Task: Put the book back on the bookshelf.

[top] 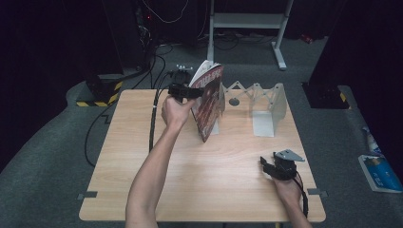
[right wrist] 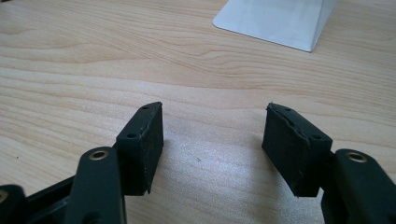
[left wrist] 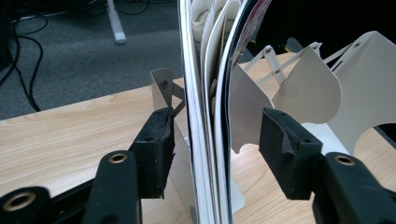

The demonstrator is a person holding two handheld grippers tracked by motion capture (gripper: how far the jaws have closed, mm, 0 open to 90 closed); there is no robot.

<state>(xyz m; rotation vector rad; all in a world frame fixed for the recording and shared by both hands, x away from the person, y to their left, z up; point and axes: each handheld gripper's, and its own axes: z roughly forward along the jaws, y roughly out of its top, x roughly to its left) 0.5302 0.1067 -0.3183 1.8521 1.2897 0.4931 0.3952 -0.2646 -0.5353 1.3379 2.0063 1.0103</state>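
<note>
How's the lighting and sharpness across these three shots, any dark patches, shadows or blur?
High view: the table is evenly lit, the surrounding floor and background nearly black, detail soft. Left gripper view: the magazine edge-on between the open jaws is slightly blurred, the white bookend rack brighter behind. Right gripper view: wood grain is sharp, with soft shadows beneath the jaws of the right gripper.

Bare forearms, no sleeves. Both grippers black: left gripper (top: pixel 190 91) trails a black cable, right gripper (top: pixel 270 167) carries a grey three-cornered top plate. Jaws have brass-ringed screw holes and rough black pads (right wrist: pixel 142 140).
</note>
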